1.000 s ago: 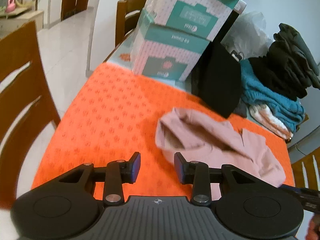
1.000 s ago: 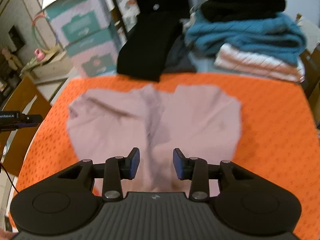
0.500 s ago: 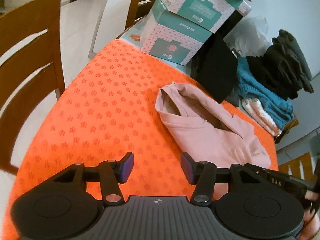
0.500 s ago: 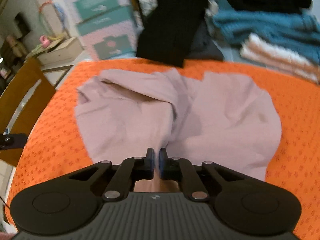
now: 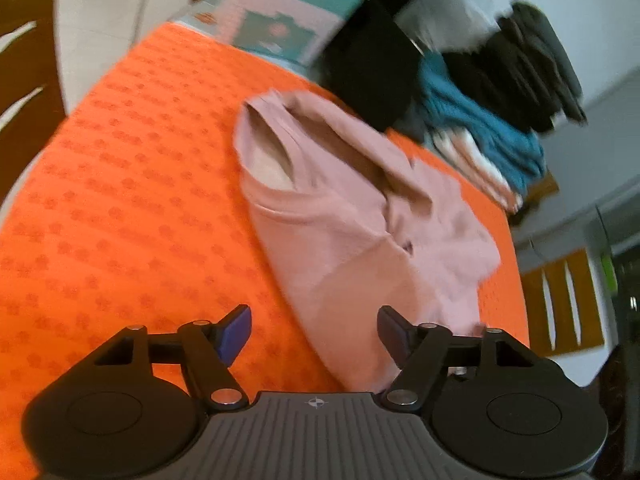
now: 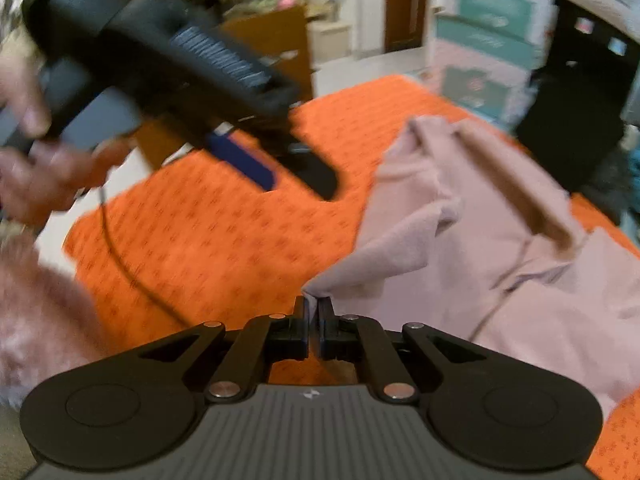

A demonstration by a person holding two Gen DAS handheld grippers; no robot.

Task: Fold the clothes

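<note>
Through the left wrist camera I see my left gripper (image 5: 314,330) hanging over the orange tablecloth (image 5: 120,200), its jaws spread wide and opening further. The near edge of the pink garment (image 5: 352,216) lies in the gap between them, but the blue pads (image 5: 234,330) do not press on it. The garment lies rumpled on the cloth, with an opening gaping at its far left end. Beyond the garment stands a black bag (image 5: 372,60), and left of that bag the teal and pink boxes (image 5: 280,16). Right of the bag is a pile of folded clothes (image 5: 500,112), teal knit under dark items. A wooden chair (image 5: 24,60) stands past the cloth's left edge. The picture is blurred.

Through the right wrist camera I see my right gripper (image 6: 313,312) with its jaws pressed together, pinching a corner of the pink garment (image 6: 500,248); the fabric rises in a taut fold from the cloth to the pads. The rest of the garment spreads to the right of that pinch, on the orange tablecloth (image 6: 220,240). Up and left of the garment, my left gripper (image 6: 272,172) hangs above the cloth, held in a hand (image 6: 44,168), with a thin cable (image 6: 132,272) trailing below it. Behind the garment are the black bag (image 6: 576,112) and the boxes (image 6: 480,48).
</note>
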